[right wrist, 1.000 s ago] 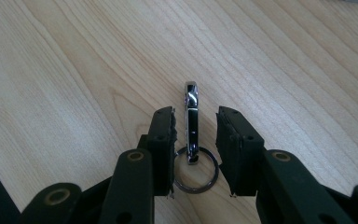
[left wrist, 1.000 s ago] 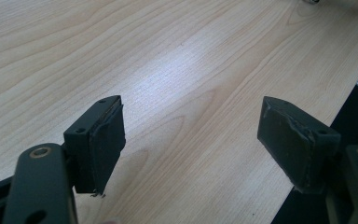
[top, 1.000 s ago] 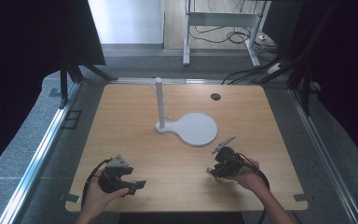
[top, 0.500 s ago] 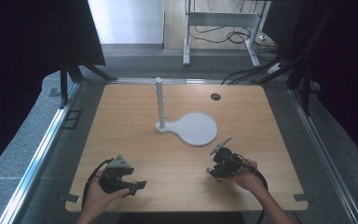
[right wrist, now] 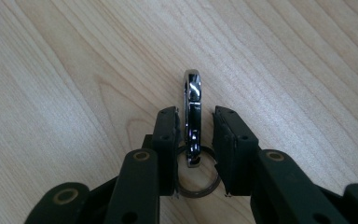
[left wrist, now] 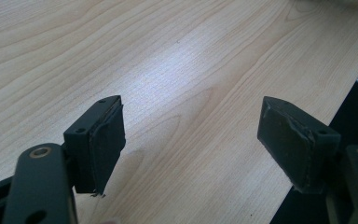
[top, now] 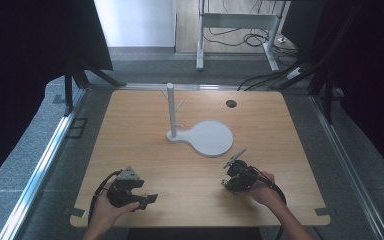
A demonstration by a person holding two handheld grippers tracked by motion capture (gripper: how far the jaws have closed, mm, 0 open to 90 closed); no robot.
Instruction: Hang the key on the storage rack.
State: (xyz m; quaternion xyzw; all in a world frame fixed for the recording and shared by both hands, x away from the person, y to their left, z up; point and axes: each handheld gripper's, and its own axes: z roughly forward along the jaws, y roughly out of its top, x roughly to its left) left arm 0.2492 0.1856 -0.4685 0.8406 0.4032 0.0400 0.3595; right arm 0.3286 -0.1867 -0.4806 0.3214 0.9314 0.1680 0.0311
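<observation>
Meanwhile little shifts: the right gripper [right wrist: 195,128] stays low at the table's [top: 145,135] near right, jaws narrowly bracketing a chrome clip [right wrist: 192,116] without visibly pinching it; left gripper [left wrist: 191,140] waits wide, empty.

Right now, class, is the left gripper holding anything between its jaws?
No. In the left gripper view, the left gripper has its jaws spread wide with just bare wooden table between them.

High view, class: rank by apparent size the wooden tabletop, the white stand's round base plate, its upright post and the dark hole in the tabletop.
1. Wooden tabletop
2. Round base plate
3. Upright post
4. Dark hole
</observation>
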